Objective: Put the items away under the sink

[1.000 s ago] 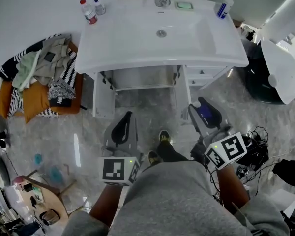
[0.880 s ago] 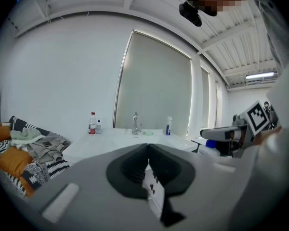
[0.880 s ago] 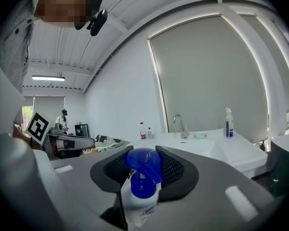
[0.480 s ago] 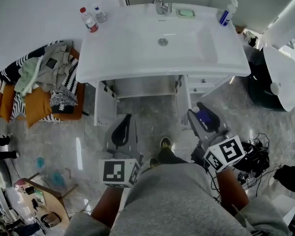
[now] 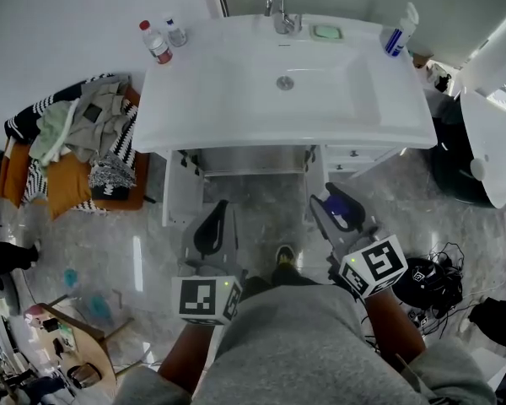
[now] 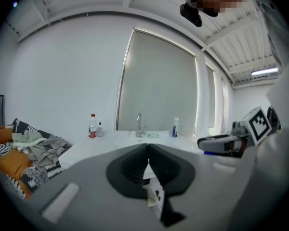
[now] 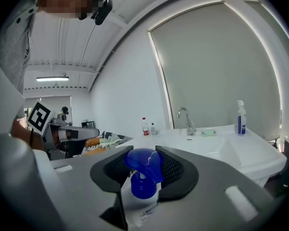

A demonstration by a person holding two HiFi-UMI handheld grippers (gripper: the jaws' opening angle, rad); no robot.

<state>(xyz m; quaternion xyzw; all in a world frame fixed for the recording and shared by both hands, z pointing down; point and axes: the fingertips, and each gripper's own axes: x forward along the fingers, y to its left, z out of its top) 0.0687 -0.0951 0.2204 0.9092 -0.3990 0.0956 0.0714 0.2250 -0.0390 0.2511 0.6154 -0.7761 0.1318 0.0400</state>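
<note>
Now | right tongs (image 7: 145, 154) clamp spray bottle (image 7: 143, 179) below its blue head, lower centre, for carrying | left tongs (image 6: 148, 150) pinch thin white packet (image 6: 154, 195) | both face open cabinet (image 5: 253, 160) under sink (image 5: 236, 118), centre frame.

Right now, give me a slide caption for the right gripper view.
Right claw grips a blue-topped spray bottle, facing the white sink.

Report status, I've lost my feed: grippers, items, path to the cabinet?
Left gripper shut on thin white item. Right gripper shut on spray bottle. Under-sink cabinet open ahead, nothing seen blocking.
</note>
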